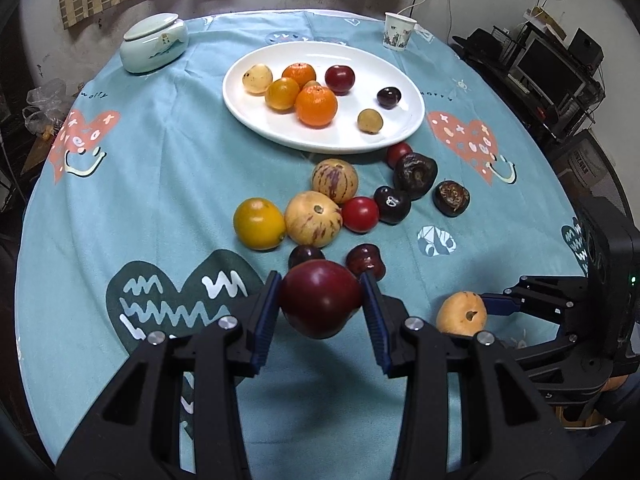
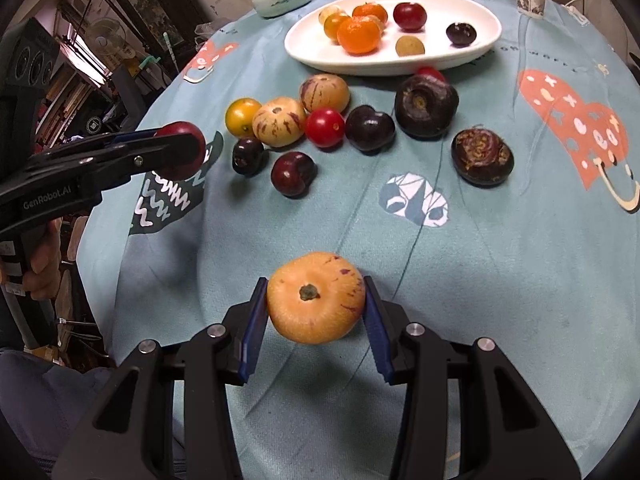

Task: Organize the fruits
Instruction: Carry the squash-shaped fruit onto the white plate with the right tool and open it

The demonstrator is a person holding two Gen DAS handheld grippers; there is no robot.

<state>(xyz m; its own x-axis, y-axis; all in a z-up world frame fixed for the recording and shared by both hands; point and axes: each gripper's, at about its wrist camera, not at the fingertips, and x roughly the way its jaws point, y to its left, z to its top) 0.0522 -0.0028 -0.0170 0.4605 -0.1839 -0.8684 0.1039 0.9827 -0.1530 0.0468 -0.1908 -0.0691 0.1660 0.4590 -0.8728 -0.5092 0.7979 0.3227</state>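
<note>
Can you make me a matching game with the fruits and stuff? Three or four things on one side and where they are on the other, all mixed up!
Things:
1. dark red plum
2. striped yellow melon
3. mandarin
4. paper cup

Places:
A. on the white plate
B. in the right gripper
C. far side of the table, behind the plate
D. in the left gripper

Pairs: 1-D, 2-B, 3-A, 4-C

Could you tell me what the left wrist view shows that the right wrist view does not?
Only the left wrist view shows the dark red plum head-on between the left gripper's pads, plus the monitor at the right. Only the right wrist view shows the striped pepino melon head-on in the right gripper, and the person's hand. Both share the white plate, paper cup and lidded jar.
</note>
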